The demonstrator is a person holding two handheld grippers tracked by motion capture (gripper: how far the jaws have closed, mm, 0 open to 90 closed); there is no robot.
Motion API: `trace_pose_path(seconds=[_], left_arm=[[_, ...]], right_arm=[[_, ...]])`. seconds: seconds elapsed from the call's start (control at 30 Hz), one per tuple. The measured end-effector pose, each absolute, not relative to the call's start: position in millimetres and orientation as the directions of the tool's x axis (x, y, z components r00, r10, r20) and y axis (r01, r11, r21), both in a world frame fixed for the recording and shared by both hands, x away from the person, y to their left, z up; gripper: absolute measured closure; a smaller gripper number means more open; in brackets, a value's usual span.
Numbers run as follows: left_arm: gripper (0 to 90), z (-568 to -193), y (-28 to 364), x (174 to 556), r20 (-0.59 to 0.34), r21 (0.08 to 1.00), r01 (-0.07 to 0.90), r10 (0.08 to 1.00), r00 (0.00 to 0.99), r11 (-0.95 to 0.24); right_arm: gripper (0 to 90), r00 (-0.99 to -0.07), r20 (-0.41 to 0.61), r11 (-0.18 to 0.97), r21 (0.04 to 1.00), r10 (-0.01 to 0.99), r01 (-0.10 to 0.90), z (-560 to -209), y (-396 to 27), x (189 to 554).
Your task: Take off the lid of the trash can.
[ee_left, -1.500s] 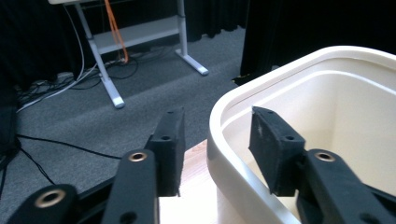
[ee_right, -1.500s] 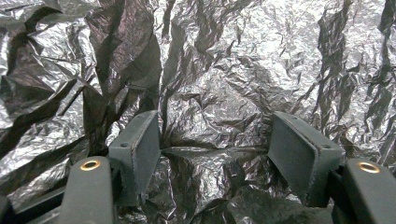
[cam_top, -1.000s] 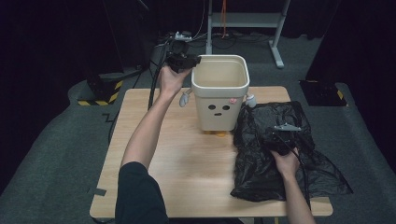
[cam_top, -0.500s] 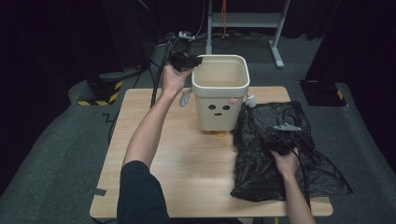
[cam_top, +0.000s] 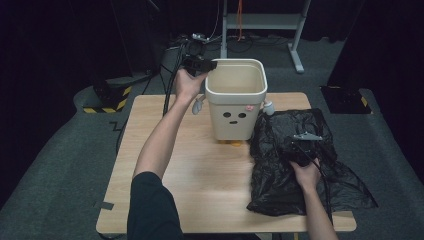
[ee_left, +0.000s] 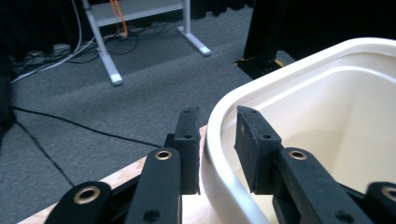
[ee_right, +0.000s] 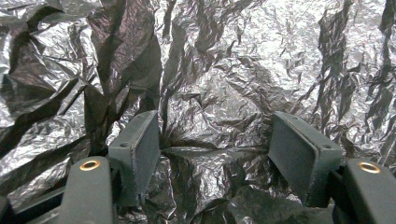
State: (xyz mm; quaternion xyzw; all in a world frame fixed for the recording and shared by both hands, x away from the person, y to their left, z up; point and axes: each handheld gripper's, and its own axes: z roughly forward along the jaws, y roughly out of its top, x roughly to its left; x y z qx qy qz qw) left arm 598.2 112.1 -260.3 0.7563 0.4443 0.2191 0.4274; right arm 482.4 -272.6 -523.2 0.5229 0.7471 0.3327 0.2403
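Observation:
A cream plastic bin [cam_top: 235,105] with a small face on its front stands at the back of the wooden table [cam_top: 190,165]. My left gripper [cam_top: 207,65] is at the bin's far left corner. Its jaws straddle the rim [ee_left: 219,140], one outside and one inside, closed against it [ee_left: 217,114]. A crumpled black plastic bag [cam_top: 300,185] lies flat on the table's right side. My right gripper [cam_top: 300,150] points down onto it. Its jaws stand open with wrinkled bag [ee_right: 233,60] between the pads [ee_right: 215,135], and nothing is pinched.
Small grey pieces [cam_top: 198,106] stick out at the bin's sides, and something orange [cam_top: 235,143] shows under its front. Beyond the table are grey carpet, cables [ee_left: 70,126] and a white desk frame [cam_top: 260,22]. Yellow-black tape [cam_top: 107,107] marks the floor at left.

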Motion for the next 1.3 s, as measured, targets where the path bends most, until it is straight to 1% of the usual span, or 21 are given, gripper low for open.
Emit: trace_pose_path(seconds=[0.03,0.43,0.6,0.73,0.8,0.83,1.3], left_arm=[[72.8,-260.6,112.6,599.1,-0.059,0.841,0.489,0.859,0.509,-0.232],[75.6,-260.0,112.1,597.0,-0.028,0.839,0.478,0.857,0.515,-0.261],[76.0,-260.4,112.6,596.8,-0.032,0.841,0.477,0.857,0.514,-0.255],[76.3,-258.9,109.9,595.6,-0.01,0.838,0.472,0.858,0.514,-0.273],[76.4,-258.7,109.6,595.6,-0.011,0.838,0.474,0.858,0.513,-0.273],[76.4,-258.4,110.1,596.7,-0.029,0.833,0.487,0.859,0.51,-0.261],[76.6,-255.5,106.8,596.4,-0.029,0.825,0.501,0.865,0.5,-0.262]], right_arm=[[33.4,-0.338,-0.012,0.233,0.749,0.941,0.621,-523.2,-272.6,482.4],[33.4,-0.34,-0.014,0.235,0.749,0.94,0.62,-523.2,-272.6,482.4],[33.3,-0.34,-0.013,0.235,0.749,0.94,0.62,-523.2,-272.6,482.3],[33.2,-0.34,-0.016,0.237,0.748,0.94,0.62,-523.1,-272.6,482.0],[33.1,-0.341,-0.016,0.237,0.748,0.94,0.62,-523.1,-272.7,482.0],[33.2,-0.341,-0.016,0.237,0.748,0.94,0.62,-523.1,-272.7,482.1],[33.6,-0.341,-0.013,0.235,0.749,0.94,0.62,-523.2,-272.7,482.4]])
